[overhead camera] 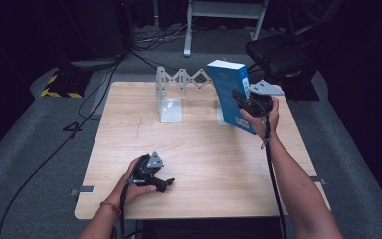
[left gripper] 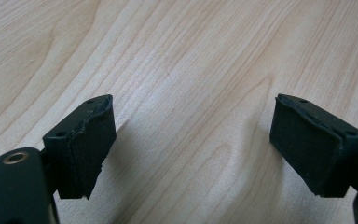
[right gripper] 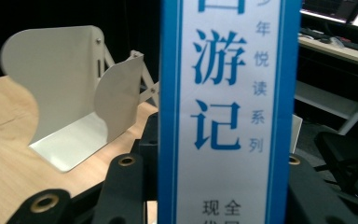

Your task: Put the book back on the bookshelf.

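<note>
A blue book (overhead camera: 231,92) with a white spine is held tilted above the right side of the wooden table (overhead camera: 199,164), and my right gripper (overhead camera: 246,103) is shut on it. In the right gripper view the book's spine (right gripper: 228,112) with blue printed characters stands upright between the black jaws. A white expandable bookend rack (overhead camera: 171,94) stands at the table's far middle, and its white plates (right gripper: 70,93) lie left of the book. My left gripper (overhead camera: 165,184) rests low near the table's front left, open; its black pads (left gripper: 91,144) frame bare wood.
Cables trail over the grey floor left of the table. A black chair (overhead camera: 278,55) stands behind the far right corner and a white frame (overhead camera: 224,12) at the back. A person's forearms come in from the bottom edge.
</note>
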The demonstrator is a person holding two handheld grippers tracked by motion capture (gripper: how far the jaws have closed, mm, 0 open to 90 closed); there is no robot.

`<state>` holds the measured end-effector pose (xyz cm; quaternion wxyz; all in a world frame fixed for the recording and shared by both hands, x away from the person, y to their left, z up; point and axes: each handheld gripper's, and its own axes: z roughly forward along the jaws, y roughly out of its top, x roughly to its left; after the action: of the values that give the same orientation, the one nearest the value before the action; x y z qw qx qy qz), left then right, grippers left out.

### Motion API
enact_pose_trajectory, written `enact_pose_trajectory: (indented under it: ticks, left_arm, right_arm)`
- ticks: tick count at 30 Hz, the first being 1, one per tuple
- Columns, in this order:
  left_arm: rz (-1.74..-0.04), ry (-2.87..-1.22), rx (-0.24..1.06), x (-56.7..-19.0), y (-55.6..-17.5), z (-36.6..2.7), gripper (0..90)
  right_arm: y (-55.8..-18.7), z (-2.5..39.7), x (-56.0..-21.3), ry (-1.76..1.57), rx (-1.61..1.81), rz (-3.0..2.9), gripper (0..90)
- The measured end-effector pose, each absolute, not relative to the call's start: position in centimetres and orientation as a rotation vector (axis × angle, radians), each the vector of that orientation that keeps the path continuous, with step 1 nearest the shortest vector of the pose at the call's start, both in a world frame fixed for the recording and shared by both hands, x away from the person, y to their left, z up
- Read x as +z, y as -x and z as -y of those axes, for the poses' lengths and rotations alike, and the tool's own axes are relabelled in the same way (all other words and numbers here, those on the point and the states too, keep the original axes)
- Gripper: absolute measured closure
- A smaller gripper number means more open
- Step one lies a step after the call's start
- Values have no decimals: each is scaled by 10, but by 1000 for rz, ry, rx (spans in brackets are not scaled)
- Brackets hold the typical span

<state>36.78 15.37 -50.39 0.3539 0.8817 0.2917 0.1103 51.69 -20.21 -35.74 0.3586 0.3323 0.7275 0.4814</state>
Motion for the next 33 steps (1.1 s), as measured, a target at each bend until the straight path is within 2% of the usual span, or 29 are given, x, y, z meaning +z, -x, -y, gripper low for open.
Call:
enact_pose_trajectory:
  ticks: [6,14,33]
  left_arm:
    - [-745,-2282,281,-504,-367,-153,149]
    - [-738,-2284,279,-504,-367,-153,149]
    - [-727,-2286,272,-504,-367,-148,147]
  right_arm:
    - [-524,189,-369,-914,1236,-1786,620]
    - [-524,193,-394,-968,1309,-1698,618]
    - [-493,229,-421,-928,1398,-1705,609]
